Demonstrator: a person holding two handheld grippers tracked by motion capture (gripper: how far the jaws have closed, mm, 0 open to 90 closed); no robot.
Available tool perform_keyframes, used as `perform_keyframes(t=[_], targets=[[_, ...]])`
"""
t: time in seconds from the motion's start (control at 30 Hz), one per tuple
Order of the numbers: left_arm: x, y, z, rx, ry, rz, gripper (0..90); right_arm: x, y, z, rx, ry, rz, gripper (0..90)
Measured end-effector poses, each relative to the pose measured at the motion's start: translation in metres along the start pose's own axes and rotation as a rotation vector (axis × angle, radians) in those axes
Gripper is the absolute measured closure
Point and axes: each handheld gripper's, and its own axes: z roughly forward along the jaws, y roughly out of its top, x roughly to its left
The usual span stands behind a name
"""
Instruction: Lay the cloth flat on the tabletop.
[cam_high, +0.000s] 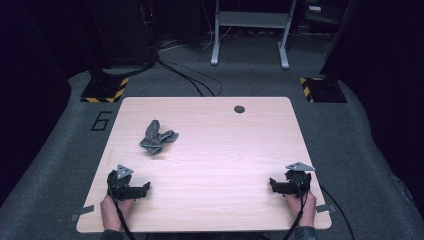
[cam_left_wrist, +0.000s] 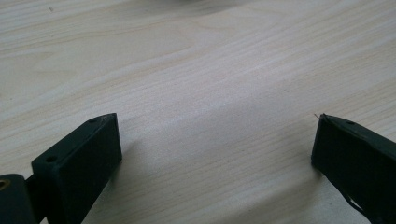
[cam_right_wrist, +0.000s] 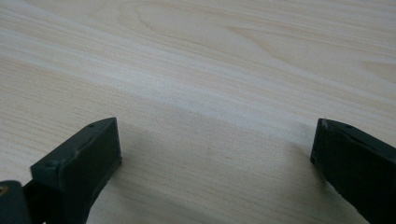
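Left gripper (cam_high: 144, 189) and right gripper (cam_high: 274, 185) resting low at near table (cam_high: 225, 150) corners, pointing inward, jaws spread, empty, grey cloth (cam_high: 157, 137) crumpled far left, well apart.

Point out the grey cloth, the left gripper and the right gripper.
grey cloth (cam_high: 157, 137): high view, middle of the crumpled bundle.
left gripper (cam_high: 146, 187): high view, between the tips of its open jaws.
right gripper (cam_high: 272, 183): high view, between the tips of its open jaws.
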Motion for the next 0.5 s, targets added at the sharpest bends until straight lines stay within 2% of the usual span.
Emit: perform_keyframes(t=[0.5], targets=[[-0.0001,0.0004,0.0003,0.001,0.009,-0.007,1.3,0.0,0.0,0.0,0.0,0.0,0.0,1.1]])
